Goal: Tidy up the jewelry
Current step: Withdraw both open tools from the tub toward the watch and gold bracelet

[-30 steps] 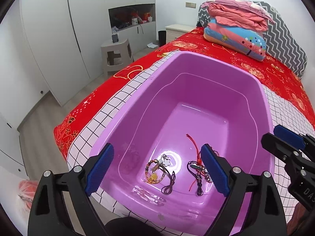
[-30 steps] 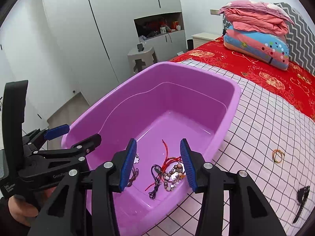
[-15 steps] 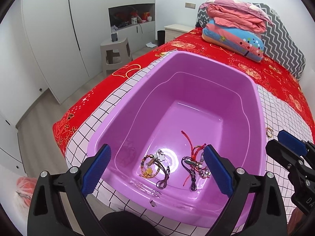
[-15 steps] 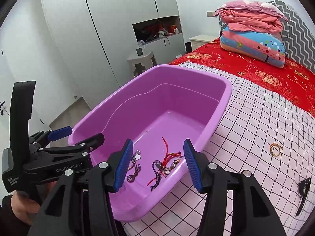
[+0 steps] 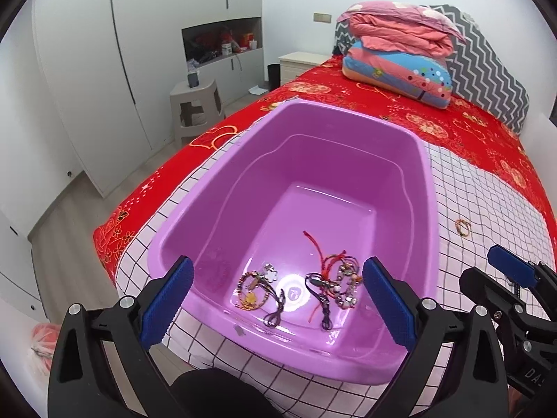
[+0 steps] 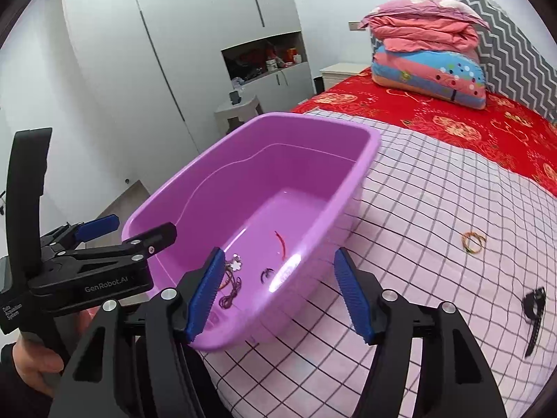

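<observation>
Blue-padded left tongs [image 5: 278, 303] opening, empty, tilted down over purple tub [image 5: 426, 188]

Left gripper [image 5: 278, 299] is hanging tilted downward, jaws opening, nothing between them. Right gripper [image 6: 282, 292] is angling down likewise, jaws opening, empty. A hand [image 6: 38, 365] is gripping the left handle.

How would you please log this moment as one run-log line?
left gripper: opening, empty | right gripper: opening, empty | purple plastic tub: two bracelet clusters inside | checked sheet: gold bangle, black watch
</observation>
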Action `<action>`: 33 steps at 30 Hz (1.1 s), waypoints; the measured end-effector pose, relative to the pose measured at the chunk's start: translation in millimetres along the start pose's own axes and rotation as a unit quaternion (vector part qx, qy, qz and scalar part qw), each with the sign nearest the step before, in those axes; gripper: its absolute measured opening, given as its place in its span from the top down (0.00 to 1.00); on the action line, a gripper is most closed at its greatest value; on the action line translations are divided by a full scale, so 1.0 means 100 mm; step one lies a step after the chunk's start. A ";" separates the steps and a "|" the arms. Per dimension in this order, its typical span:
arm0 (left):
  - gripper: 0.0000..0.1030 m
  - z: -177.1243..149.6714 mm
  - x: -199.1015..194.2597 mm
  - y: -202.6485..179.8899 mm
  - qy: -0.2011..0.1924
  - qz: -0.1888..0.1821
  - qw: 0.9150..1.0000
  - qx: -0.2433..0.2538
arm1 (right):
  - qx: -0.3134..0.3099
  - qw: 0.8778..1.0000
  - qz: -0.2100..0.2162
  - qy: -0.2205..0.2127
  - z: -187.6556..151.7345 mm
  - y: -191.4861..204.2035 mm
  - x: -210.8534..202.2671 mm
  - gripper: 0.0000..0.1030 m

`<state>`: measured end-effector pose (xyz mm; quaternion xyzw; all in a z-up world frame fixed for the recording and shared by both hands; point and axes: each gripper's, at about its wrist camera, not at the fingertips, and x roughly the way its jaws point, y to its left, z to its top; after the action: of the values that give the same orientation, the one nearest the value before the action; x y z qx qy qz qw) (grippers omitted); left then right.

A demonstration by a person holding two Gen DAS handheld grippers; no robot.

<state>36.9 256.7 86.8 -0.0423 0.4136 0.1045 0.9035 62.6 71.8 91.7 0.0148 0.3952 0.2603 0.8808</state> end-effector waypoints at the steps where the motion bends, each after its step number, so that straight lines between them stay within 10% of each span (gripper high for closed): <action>1: 0.07 -0.02 -0.02 -0.04 -0.001 -0.003 1.000 0.003 | 0.004 1.000 -0.002 -0.002 -0.03 -0.03 -0.03 0.38; 33: 0.06 -0.53 -0.12 -1.97 -0.003 -0.154 0.979 0.134 | 0.177 0.962 -0.201 -0.045 -1.59 -2.09 -1.36 0.28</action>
<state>34.3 54.7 59.8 0.0160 0.4094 -0.0919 0.9076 -30.9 -201.2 27.3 0.1029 0.3897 0.0029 0.9152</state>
